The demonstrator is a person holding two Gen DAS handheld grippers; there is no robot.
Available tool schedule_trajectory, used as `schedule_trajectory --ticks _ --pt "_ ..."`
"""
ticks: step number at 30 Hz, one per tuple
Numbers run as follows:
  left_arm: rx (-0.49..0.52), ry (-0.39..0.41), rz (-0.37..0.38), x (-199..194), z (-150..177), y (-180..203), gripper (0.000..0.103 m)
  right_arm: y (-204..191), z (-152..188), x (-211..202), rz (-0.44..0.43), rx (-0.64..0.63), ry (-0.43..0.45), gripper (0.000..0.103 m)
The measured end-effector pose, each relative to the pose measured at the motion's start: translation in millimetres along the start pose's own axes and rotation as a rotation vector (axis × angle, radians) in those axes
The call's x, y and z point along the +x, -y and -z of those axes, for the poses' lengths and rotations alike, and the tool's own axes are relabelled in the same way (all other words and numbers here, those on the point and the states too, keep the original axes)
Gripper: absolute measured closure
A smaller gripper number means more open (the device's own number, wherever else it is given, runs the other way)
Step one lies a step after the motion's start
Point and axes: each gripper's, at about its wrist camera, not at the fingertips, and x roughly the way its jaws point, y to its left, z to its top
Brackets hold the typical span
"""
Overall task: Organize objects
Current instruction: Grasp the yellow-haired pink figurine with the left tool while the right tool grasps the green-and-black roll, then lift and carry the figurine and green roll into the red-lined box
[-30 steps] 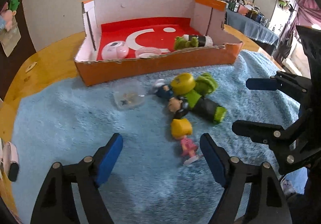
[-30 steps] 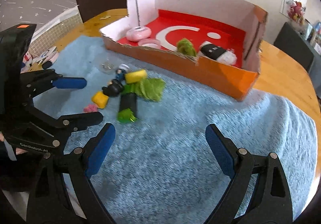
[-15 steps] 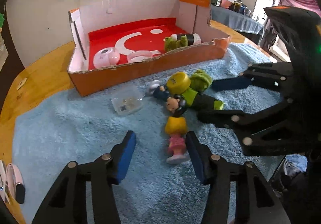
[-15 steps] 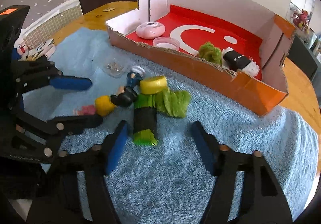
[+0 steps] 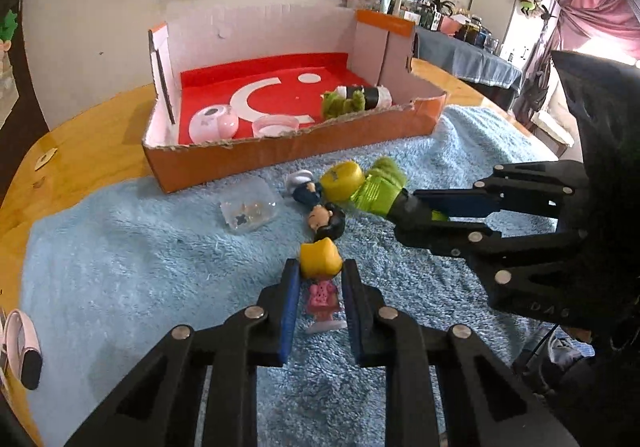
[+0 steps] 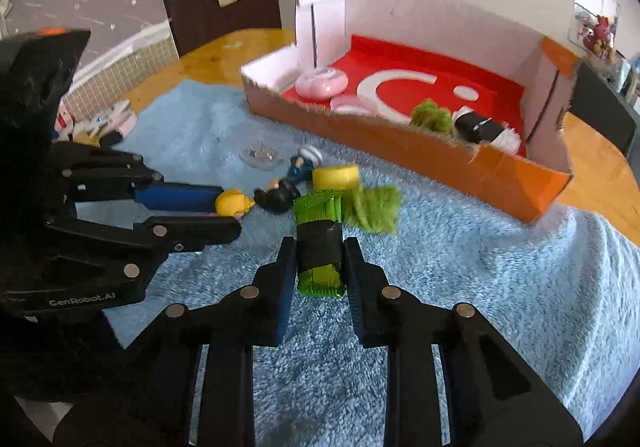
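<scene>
Lying on the fluffy light-blue towel (image 5: 120, 275), near its middle and in front of the open orange cardboard box with the red floor (image 5: 288, 151), is a loose cluster of small toys still to be sorted. Item one: a small plastic doll with yellow hair and a pink dress (image 5: 322, 283), on its back, long axis running straight along the left gripper (image 5: 318, 279), head pointing away toward the box, base toward the camera; the blue pads stand close on either side of the dress, nearly or just touching it, though a firm clamp cannot be confirmed. Item two: a lime-green wrapped roll with a black band (image 6: 319, 255), long axis likewise in line with the right gripper (image 6: 318, 259), whose pads sit against the black band on both sides and appear clamped on it; its far end meets a green fuzzy pad (image 6: 374, 209) and a yellow bottle cap (image 6: 335, 177). Each piece lies nearest to its own gripper, with no crossing. Remaining loose: a black-haired figure (image 5: 326, 221), a blue figure (image 5: 306, 191) and a clear plastic tub (image 5: 250, 209). Judgement: both are placed to lift and carry forward over the torn front wall of the box.
</scene>
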Motion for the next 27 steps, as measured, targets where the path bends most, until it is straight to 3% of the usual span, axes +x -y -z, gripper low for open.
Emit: schedule_trajectory --ticks 15,27 --pt "-0.008 0.089 0.006 -41 -13 0 0.081 1 -13 -33 0.003 0.015 0.088 0.081" --pt "-0.006 0.100 -0.001 -46 -13 1 0.081 5 -15 -34 0.009 0.025 0.077 0.081"
